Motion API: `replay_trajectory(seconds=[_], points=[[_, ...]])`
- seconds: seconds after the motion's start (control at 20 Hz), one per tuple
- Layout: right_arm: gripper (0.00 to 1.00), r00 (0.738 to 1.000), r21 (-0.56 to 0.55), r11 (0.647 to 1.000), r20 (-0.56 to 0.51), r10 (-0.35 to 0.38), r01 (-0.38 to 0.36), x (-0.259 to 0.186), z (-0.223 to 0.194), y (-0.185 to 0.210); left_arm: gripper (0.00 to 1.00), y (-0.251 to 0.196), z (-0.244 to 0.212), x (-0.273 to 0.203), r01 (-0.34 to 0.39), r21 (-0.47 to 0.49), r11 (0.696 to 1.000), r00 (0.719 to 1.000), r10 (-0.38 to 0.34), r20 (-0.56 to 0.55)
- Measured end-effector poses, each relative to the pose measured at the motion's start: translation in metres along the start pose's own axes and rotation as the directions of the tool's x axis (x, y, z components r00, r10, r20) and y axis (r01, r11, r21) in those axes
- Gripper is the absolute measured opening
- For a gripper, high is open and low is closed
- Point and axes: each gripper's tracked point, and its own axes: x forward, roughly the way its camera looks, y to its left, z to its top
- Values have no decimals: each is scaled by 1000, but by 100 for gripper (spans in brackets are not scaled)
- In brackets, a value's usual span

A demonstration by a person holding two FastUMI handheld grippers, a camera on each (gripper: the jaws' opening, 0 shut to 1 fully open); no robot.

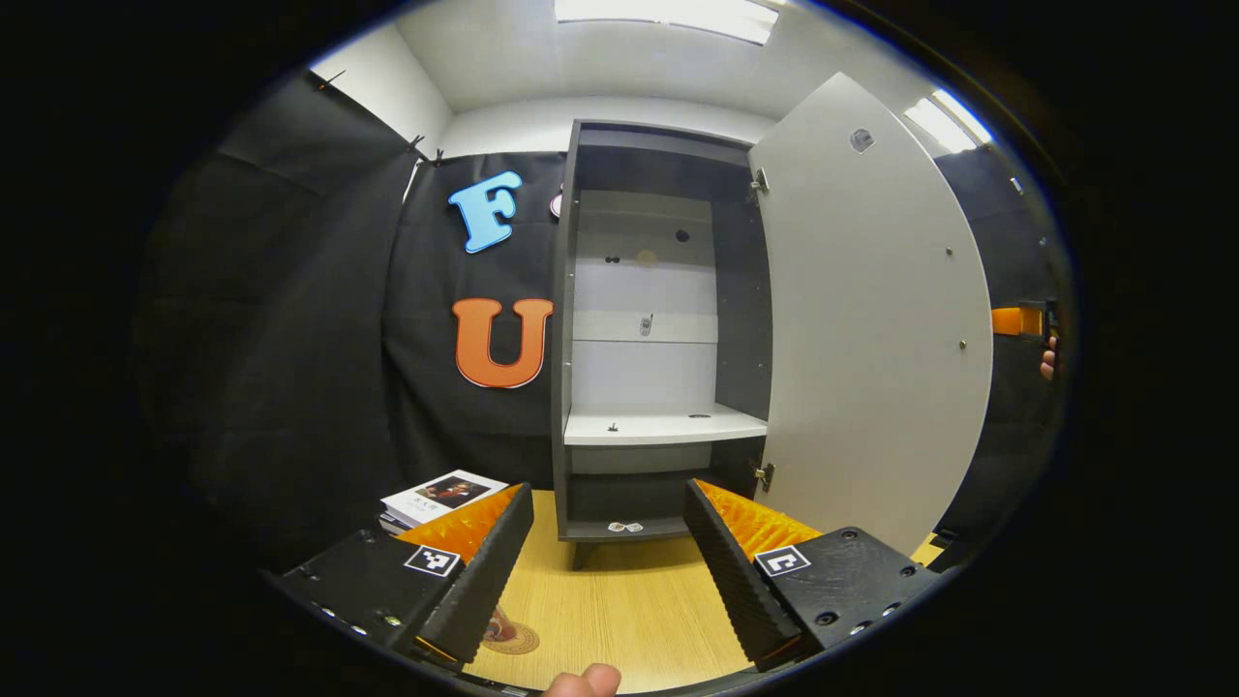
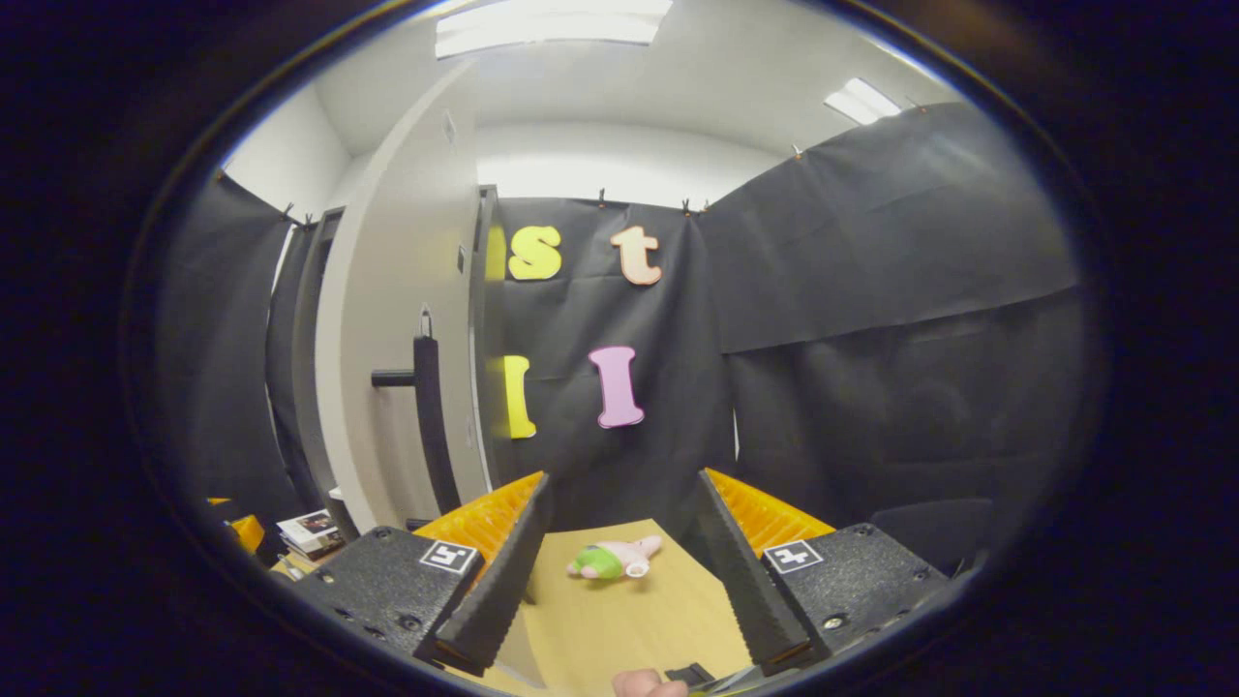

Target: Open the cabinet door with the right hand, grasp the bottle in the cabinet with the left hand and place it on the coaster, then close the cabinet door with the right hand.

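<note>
Facing tall grey cabinet [image 1: 658,319] with pale door [image 1: 871,329] swung wide; left tongs [image 1: 608,561] apart, holding nothing, above light wooden surface [image 1: 619,600]; round patterned coaster [image 1: 508,634] beside left finger; bottle not discernible on white shelf [image 1: 658,424]; right tongs [image 2: 619,571] apart near black door handle [image 2: 426,407]; door opened, closing apparently remains.

Staged recording booth: black cloth walls [image 2: 871,290], ceiling light panels [image 1: 668,15], lone cabinet [image 1: 658,329] on wooden surface [image 1: 619,600].
</note>
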Motion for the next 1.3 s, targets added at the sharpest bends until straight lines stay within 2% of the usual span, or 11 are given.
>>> replay_trajectory(seconds=[0.15,0.3,0.45,0.8,1.3], points=[[93,999,5,999,-15,31,-31,17,-6,14,95,2,-2,-2,-8,4,1000,1000,8,-4],[90,999,-24,999,2,33,-33,16,-5,24,95,8,-5,-5,-25,3,1000,1000,25,-15],[89,996,-9,996,-25,90,-90,15,-9,42,94,7,-6,-3,-27,0,1000,999,27,-17],[89,963,26,963,-18,269,-268,6,-17,136,94,10,-6,-4,-24,10,1000,1000,24,-12],[88,921,72,919,-26,389,-387,22,-25,238,94,47,-17,-11,-79,-7,997,996,78,-34]])
